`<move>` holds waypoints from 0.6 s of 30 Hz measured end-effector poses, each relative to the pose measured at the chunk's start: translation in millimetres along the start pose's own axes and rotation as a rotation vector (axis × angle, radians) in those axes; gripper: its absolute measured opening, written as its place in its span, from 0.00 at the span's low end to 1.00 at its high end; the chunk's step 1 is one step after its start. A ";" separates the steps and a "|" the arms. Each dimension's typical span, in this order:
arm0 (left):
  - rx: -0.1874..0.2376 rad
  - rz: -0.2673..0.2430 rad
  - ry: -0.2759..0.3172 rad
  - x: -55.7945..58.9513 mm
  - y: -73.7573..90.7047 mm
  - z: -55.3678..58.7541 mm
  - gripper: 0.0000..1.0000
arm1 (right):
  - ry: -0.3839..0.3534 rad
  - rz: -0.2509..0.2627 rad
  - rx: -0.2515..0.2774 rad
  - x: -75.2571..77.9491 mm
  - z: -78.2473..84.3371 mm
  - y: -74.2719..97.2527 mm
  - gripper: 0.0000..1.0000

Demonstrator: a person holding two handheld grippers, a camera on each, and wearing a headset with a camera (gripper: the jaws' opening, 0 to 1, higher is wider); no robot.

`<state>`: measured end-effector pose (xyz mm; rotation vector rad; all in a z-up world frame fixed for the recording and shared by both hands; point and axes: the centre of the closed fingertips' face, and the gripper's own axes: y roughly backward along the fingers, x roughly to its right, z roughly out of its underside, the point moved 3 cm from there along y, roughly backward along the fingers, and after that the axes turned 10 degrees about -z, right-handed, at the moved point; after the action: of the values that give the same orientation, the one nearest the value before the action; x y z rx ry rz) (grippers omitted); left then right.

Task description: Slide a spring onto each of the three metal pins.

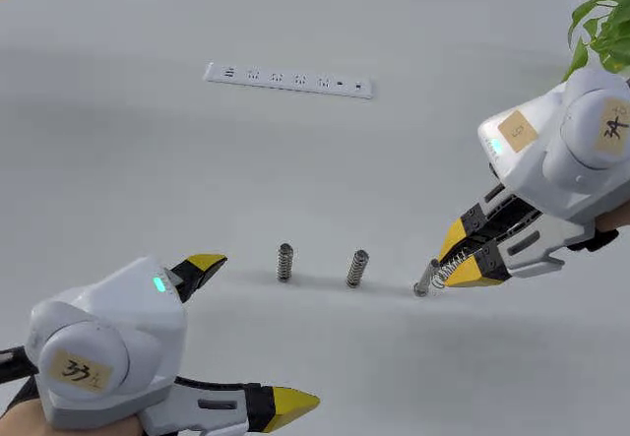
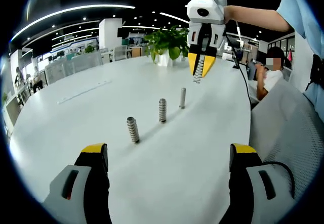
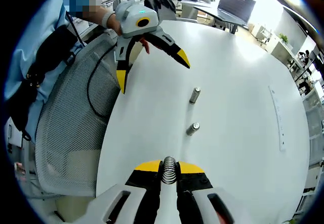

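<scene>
**Steel coil poised at the last bare pin**

Steel was what I had in my grip. My right-hand tongs (image 1: 455, 262) were clenched on the small coiled steel spring (image 1: 445, 272), pinching it by its sides between the yellow tips. In the right gripper view the spring (image 3: 169, 169) showed its open end between my jaws. It hung just beside the top of the bare upright metal pin (image 1: 423, 280) at the right end of the row. From the left gripper view the spring (image 2: 199, 71) looked to be a little above and beyond that pin (image 2: 183, 97), not yet over it.

The middle spring-wrapped pin (image 1: 357, 268) and the far-left spring-wrapped pin (image 1: 284, 262) each wore a coil already. All three stood in a line on the flat white tabletop (image 1: 295, 180).

My left-hand tongs (image 1: 251, 333) were released, with the jaws spread wide and nothing between them. They hovered low over the table, well apart from the row.

I judged this to be the third and last spring, so two thirds of the job was done. The next move called for turning the coil until its axis matched the pin's. After that I would bring its open end squarely over the tip, lower it and let go. The pin was slim, so I reckoned a sideways knock might tip it or catch the coil on its rim.
</scene>
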<state>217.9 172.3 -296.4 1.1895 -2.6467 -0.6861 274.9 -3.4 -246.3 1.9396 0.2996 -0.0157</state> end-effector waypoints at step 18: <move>-0.002 0.004 0.002 0.4 0.8 1.9 0.98 | 0.014 -0.016 -0.079 22.0 7.4 -4.5 0.08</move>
<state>216.5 173.1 -297.7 1.1827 -2.6452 -0.6862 296.2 -4.1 -256.5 1.8597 0.3198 -0.0011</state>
